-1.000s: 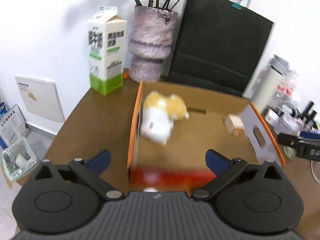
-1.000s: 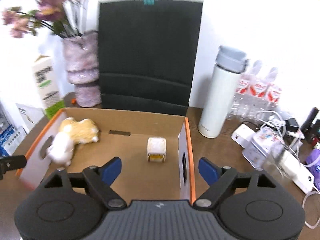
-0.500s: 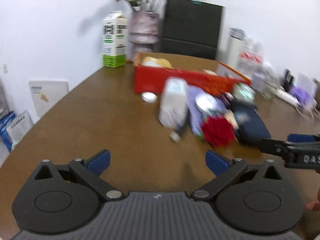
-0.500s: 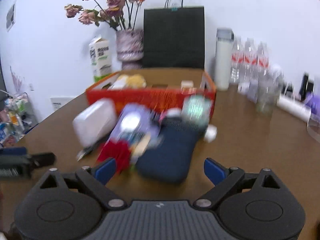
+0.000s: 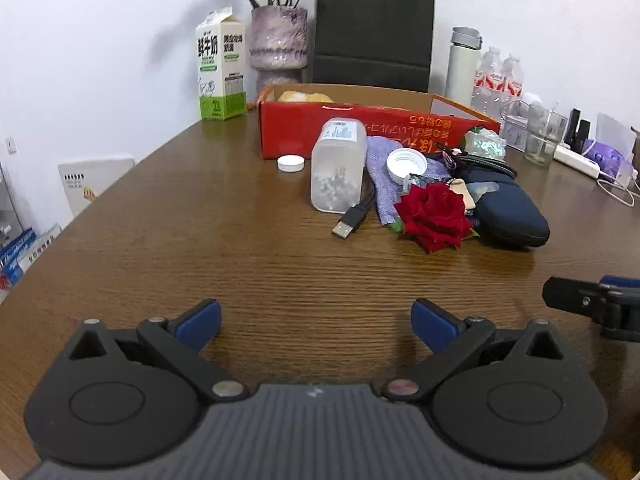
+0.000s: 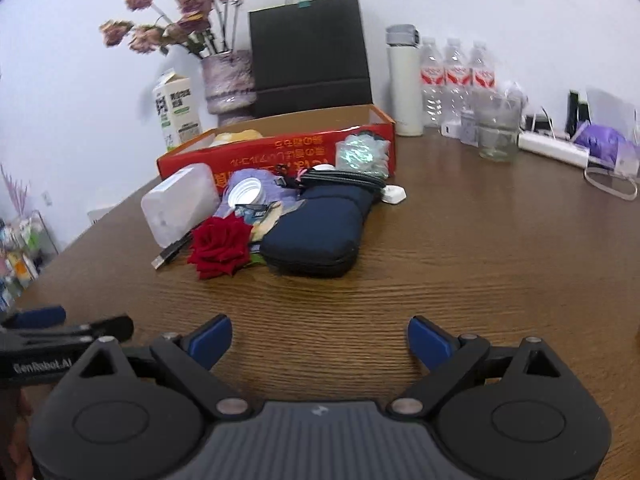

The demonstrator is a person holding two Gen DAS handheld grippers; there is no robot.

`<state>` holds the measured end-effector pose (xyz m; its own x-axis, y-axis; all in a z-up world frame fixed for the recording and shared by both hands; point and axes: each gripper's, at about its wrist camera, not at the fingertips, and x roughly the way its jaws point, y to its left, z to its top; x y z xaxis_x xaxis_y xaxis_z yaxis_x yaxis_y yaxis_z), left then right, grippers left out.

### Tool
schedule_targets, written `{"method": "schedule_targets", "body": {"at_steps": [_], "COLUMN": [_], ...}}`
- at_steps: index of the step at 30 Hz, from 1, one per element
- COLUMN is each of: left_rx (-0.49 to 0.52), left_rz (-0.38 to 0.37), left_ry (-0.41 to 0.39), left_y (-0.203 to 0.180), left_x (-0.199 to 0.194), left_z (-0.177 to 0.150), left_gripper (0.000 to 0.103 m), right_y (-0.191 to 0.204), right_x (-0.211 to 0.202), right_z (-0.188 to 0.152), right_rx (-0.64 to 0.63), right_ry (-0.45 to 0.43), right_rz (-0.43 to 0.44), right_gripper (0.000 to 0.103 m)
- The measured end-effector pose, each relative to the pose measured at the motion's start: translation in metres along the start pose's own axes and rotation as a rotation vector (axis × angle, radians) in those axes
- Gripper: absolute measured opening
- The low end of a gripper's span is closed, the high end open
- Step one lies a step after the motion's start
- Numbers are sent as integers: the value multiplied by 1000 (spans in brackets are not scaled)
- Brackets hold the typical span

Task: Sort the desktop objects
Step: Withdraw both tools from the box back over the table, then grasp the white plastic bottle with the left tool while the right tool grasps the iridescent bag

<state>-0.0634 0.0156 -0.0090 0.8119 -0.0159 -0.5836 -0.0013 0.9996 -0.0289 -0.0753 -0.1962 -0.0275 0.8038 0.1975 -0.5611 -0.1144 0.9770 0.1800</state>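
A: Brown wood-grain table (image 5: 168, 216), glossy. Pile near the middle: frosted plastic jar (image 5: 338, 168) on its side, beads inside; ribbed white lid (image 5: 406, 164) on lilac knit cloth (image 5: 382, 184); velvety red rose (image 5: 434, 216); soft navy zip pouch (image 5: 506, 212); black USB plug (image 5: 346, 226).

B: Behind it?

A: Red cardboard box (image 5: 360, 132), open top, touching the pile. Small white cap (image 5: 291, 163) just in front.

B: Claws?

A: Left gripper (image 5: 316, 320) spread wide, nothing between blue pads, over bare wood. Right gripper (image 6: 320, 340) same, wide and empty.

B: View differences?

A: Right wrist only: small white rounded gadget (image 6: 394, 193) past the pouch's far end, dried pink flowers (image 6: 180, 20) whole. Left wrist only: the loose cap, white board (image 5: 94, 180) against the wall.
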Motion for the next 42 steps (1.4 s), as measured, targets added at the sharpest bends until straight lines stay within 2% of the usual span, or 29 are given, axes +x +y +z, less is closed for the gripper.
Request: {"method": "schedule_targets", "body": {"at_steps": [3, 14, 21, 23, 27, 31, 34, 36, 38, 40, 41, 42], "left_rx": [-15, 31, 19, -15, -68, 4, 7, -24, -40, -51, -55, -65], "left_rz": [-4, -6, -7, -42, -146, -108, -137, -153, -157, -165, -171, -174], "left_ry": [6, 22, 24, 27, -42, -52, -30, 19, 59, 77, 87, 93], "left_y": [2, -4, -3, 3, 14, 5, 2, 5, 5, 7, 8, 9], "left_x": [1, 2, 1, 0, 1, 35, 65, 85, 101, 109, 113, 115], "left_z": [0, 0, 2, 12, 53, 96, 116, 123, 125, 123, 122, 121], "left_gripper": [103, 103, 103, 103, 103, 101, 96, 81, 72, 69, 66, 49], "right_y": [-3, -1, 4, 2, -6, -16, -26, -34, -41, -49, -51, -54], "right_x": [-1, -1, 1, 0, 2, 26, 58, 83, 106, 133, 144, 153], "right_z": [-2, -3, 0, 8, 45, 91, 122, 140, 153, 161, 162, 162], "right_rx": [17, 5, -22, -23, -22, -33, -23, 5, 31, 59, 60, 68], "right_ry": [-1, -8, 11, 18, -39, -111, -115, -95, -79, -24, 10, 37], "right_rz": [11, 23, 2, 12, 35, -7, -19, -31, -33, -44, -50, -52], "right_gripper": [95, 96, 99, 98, 96, 94, 91, 86, 85, 80, 74, 60]}}
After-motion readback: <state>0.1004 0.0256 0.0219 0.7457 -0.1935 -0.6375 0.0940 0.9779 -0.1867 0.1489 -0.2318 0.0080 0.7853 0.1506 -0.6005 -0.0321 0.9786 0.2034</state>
